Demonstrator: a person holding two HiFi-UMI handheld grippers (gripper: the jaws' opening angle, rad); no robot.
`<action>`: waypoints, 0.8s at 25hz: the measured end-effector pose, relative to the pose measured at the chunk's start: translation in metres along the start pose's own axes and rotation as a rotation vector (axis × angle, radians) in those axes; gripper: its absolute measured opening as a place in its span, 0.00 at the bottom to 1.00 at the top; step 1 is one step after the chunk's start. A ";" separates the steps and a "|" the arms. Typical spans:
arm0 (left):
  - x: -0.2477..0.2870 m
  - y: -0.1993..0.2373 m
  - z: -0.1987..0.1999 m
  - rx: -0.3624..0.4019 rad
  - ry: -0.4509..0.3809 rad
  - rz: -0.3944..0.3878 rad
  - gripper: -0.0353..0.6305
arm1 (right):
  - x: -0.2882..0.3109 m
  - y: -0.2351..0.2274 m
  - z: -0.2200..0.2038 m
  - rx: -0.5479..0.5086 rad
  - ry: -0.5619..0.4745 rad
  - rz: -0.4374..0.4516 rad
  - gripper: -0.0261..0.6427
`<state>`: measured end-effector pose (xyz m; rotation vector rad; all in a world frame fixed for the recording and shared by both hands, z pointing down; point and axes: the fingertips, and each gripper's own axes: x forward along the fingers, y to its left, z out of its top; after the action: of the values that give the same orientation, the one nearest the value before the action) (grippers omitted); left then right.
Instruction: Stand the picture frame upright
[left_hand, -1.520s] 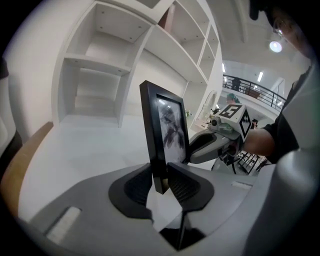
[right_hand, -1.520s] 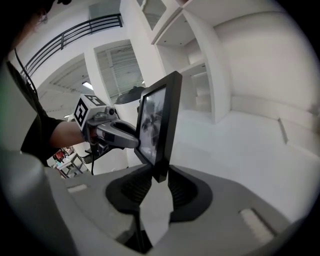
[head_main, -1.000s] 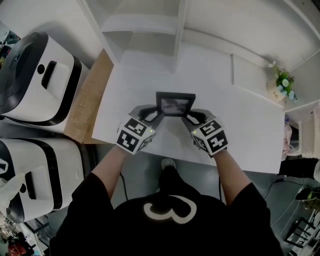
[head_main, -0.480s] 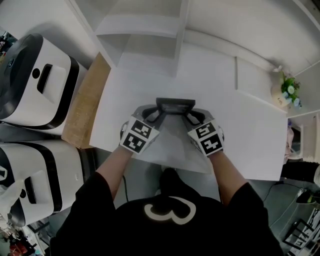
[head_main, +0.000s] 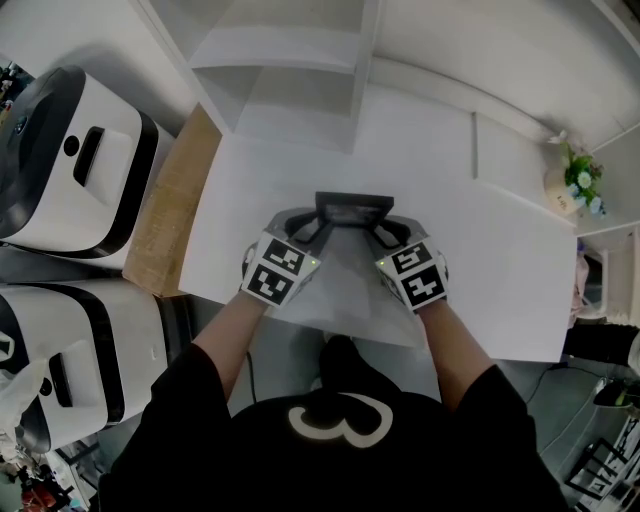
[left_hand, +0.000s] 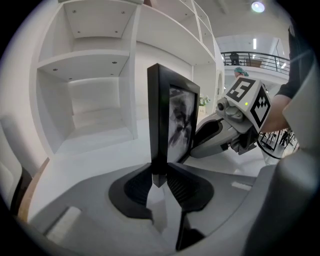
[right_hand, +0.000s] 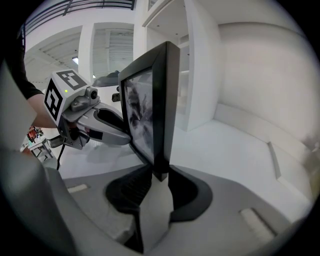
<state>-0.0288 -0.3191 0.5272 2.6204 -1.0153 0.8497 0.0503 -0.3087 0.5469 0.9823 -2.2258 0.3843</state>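
Both angled down, left tool (head_main: 311, 229), right tool (head_main: 386, 231) clamp picture frame (head_main: 352, 208)

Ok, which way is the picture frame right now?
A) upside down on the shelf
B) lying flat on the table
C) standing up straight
C: the picture frame stands upright, its black side edge vertical above the white table.
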 end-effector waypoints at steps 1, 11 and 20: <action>0.000 0.000 0.000 -0.009 -0.001 -0.001 0.20 | -0.001 0.001 0.001 0.008 0.003 0.006 0.20; -0.002 -0.001 -0.003 -0.060 -0.005 -0.026 0.29 | -0.004 0.003 0.003 0.034 0.000 0.014 0.24; -0.027 -0.007 0.003 -0.114 -0.035 -0.034 0.32 | -0.029 0.003 0.008 0.052 -0.035 -0.025 0.29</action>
<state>-0.0389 -0.3002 0.5098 2.5575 -0.9937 0.7191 0.0585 -0.2953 0.5212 1.0509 -2.2425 0.4191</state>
